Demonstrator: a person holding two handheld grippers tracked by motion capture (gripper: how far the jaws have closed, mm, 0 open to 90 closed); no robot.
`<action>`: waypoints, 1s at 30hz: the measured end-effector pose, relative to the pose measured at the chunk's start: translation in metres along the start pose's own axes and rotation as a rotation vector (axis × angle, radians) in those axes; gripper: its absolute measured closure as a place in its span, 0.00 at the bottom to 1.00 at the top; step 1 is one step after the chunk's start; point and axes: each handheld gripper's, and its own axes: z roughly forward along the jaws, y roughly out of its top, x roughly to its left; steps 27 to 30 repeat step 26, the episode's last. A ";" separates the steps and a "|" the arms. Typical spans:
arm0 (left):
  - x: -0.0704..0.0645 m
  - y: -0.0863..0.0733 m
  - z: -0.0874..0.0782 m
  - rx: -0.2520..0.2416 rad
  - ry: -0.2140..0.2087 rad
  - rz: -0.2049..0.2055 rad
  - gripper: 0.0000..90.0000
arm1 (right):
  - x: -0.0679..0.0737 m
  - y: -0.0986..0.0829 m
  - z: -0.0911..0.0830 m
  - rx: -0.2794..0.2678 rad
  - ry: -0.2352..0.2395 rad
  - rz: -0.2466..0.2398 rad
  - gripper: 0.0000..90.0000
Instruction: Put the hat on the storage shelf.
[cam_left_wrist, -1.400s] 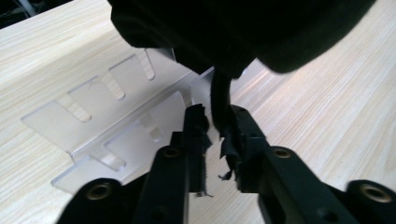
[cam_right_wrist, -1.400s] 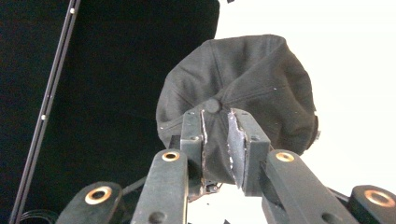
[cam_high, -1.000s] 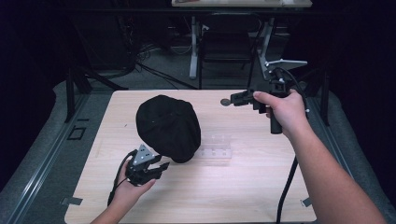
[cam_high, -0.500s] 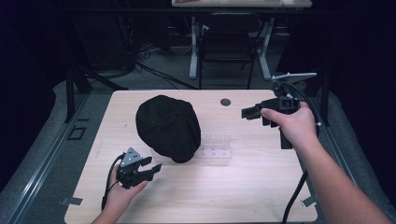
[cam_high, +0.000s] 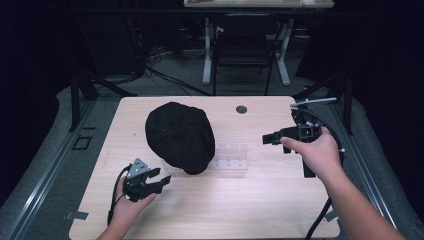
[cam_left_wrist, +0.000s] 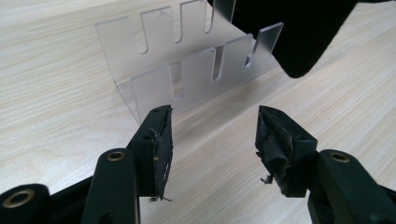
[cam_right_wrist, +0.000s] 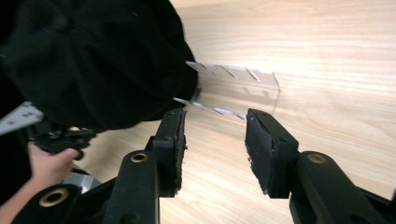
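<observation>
Over the last second both grippers have drawn back from the black cap (cam_high: 180, 137), which lies on the table (cam_high: 260, 210) with one edge draped over the clear slotted rack (cam_high: 231, 156); that suggests the cap has been set down and let go. The left gripper (cam_high: 161, 181) sits near the table's front, just beside the cap's near edge, jaws spread and empty. The right gripper (cam_high: 267, 139) hovers well to the cap's right, beyond the rack, jaws also spread with nothing between them.
</observation>
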 end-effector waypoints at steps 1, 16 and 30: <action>0.000 0.000 0.000 0.001 0.001 -0.001 0.51 | -0.002 -0.002 0.003 0.001 -0.008 0.000 0.62; 0.003 -0.001 0.001 -0.009 -0.001 -0.002 0.50 | -0.021 -0.045 0.043 0.011 -0.065 -0.032 0.55; 0.000 -0.001 0.001 -0.016 -0.011 0.006 0.49 | -0.034 -0.077 0.057 -0.071 -0.113 -0.075 0.53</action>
